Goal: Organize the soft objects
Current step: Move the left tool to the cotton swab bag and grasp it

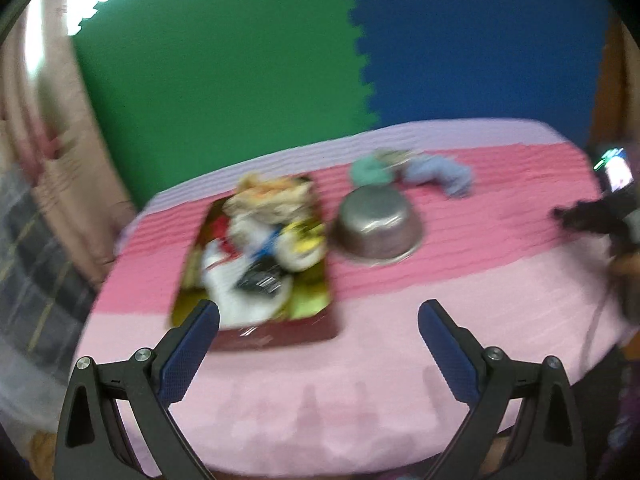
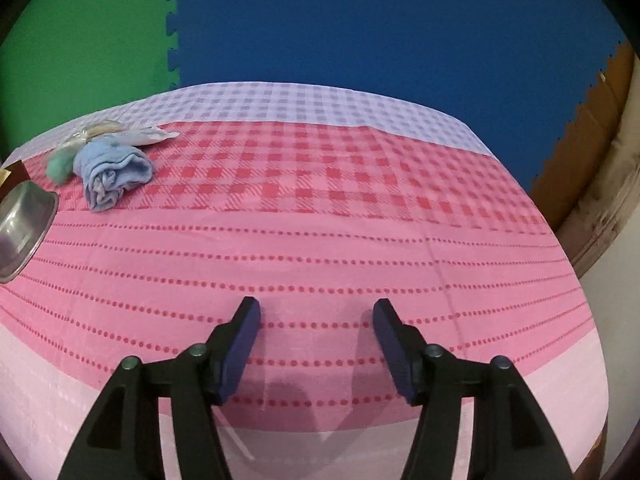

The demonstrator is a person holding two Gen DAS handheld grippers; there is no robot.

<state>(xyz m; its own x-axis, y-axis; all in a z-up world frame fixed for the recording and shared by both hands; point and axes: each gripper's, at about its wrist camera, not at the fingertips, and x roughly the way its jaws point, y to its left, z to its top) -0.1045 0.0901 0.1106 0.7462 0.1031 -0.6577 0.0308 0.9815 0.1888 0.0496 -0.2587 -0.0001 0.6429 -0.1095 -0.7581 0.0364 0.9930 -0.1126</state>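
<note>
Green and blue foam-mat panels (image 2: pixel 360 20) form the backdrop behind a table draped in a pink cloth (image 2: pixel 320 240) w/ checked and dotted bands. Left wrist view (motion-blurred): a gold tray (image 1: pixel 308 296) lies at centre-left, heaped w/ soft items (image 1: pixel 260 240) in white, tan, red, yellow and black; individual pieces cannot be told apart. Just right of the tray sits a steel bowl (image 1: pixel 378 224), tilted, apart from the tray edge. Behind the bowl lie a teal soft item (image 1: pixel 370 172) and a light-blue rolled cloth (image 1: pixel 444 176), side by side near the cloth's far band. Left gripper (image 1: pixel 318 318) hovers over the near table edge, jaws spread wide, nothing between them. Right wrist view: the right gripper (image 2: pixel 316 310) points down at bare dotted cloth, jaws parted w/ only cloth visible in the gap; pads grip nothing. The blue cloth (image 2: pixel 116 176) and bowl (image 2: pixel 24 224) lie far left in this view, well apart from the right gripper. At far right in the left wrist view a dark device w/ a lit screen (image 1: pixel 616 168) appears, blurred.
</note>
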